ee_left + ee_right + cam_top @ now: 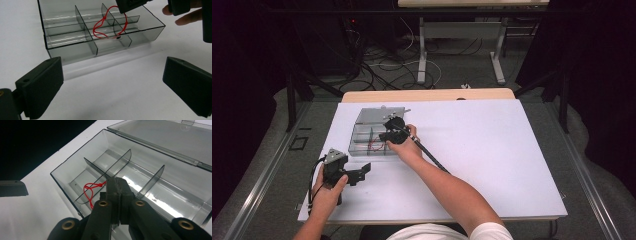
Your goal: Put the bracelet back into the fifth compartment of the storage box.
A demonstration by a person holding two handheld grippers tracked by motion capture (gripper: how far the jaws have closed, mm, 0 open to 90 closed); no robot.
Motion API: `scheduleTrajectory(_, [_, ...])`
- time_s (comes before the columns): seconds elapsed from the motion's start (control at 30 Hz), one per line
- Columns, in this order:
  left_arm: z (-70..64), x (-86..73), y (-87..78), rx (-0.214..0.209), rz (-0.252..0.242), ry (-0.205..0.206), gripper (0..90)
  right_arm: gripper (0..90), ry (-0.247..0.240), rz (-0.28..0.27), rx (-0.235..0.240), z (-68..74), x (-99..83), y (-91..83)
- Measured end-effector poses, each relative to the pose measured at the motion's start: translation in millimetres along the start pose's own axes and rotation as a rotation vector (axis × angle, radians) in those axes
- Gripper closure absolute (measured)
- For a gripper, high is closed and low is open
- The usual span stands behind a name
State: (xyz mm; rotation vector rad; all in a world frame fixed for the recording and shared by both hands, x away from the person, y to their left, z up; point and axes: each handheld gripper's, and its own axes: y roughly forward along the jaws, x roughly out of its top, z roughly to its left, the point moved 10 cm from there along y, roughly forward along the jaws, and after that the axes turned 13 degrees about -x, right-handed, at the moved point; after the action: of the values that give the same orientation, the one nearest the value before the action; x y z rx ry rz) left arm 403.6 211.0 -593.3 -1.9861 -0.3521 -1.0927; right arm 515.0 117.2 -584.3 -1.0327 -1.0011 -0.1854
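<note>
White sheet over a wooden table (492, 165), dark room behind with cables all over the floor. The box (373, 135) sits toward the left of the sheet: clear smoky-grey plastic, rectangular, thin glossy dividers splitting it into compartments, hinged lid (175, 137) flipped open flat behind it. Inside is a cord (110, 23), a thin bright red loop with a small knot and a tiny dark bit at 1 end. It's draped over a divider, so it spans 2 compartments near the front wall.

The right gripper (116, 187) hangs over the box right above the cord, matte black jaws pressed together; can't tell if they pinch the cord. The left gripper (112, 85) rests on the sheet just in front of the box, ribbed jaws spread wide with nothing between.
</note>
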Motion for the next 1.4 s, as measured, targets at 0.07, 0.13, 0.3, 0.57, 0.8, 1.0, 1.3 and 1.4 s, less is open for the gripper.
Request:
scheduleTrajectory(0.07, [0.7, 1.1, 1.2, 0.011, -0.019, 0.002, 3.3, 90.0, -0.007, 0.03, -0.006, -1.1, -2.5, -1.4])
scheduleTrajectory(0.13, [0.5, 1.0, 1.1, 0.01, -0.018, 0.001, 3.3, 88.7, -0.001, 0.045, -0.002, -0.7, -4.1, -1.9])
scheduleTrajectory(0.3, [0.4, 0.7, 0.7, 0.008, -0.011, 0.001, 3.3, 70.6, -0.003, 0.031, -0.006, -1.4, -4.6, 1.2])
scheduleTrajectory(0.57, [0.4, -0.1, 0.1, 0.0, -0.001, 0.002, 3.3, 58.9, -0.014, 0.031, -0.013, -7.3, -6.6, -7.3])
scheduleTrajectory(0.8, [0.4, -0.1, 0.6, 0.008, -0.004, -0.001, 3.3, 51.6, -0.058, 0.036, -0.026, -15.7, -12.4, -25.6])
scheduleTrajectory(1.0, [0.1, -0.4, 0.8, 0.008, 0.004, 0.003, 3.3, 44.8, -0.054, 0.012, -0.036, -26.2, -13.8, -43.1])
scheduleTrajectory(1.3, [-0.1, -0.2, 2.8, 0.009, 0.003, 0.008, 3.3, 41.0, -0.073, -0.017, -0.056, -36.2, -18.7, -69.1])
scheduleTrajectory(1.4, [-0.6, -0.1, 3.2, 0.01, 0.002, 0.01, 3.3, 38.8, -0.081, -0.032, -0.069, -41.4, -21.8, -77.2])
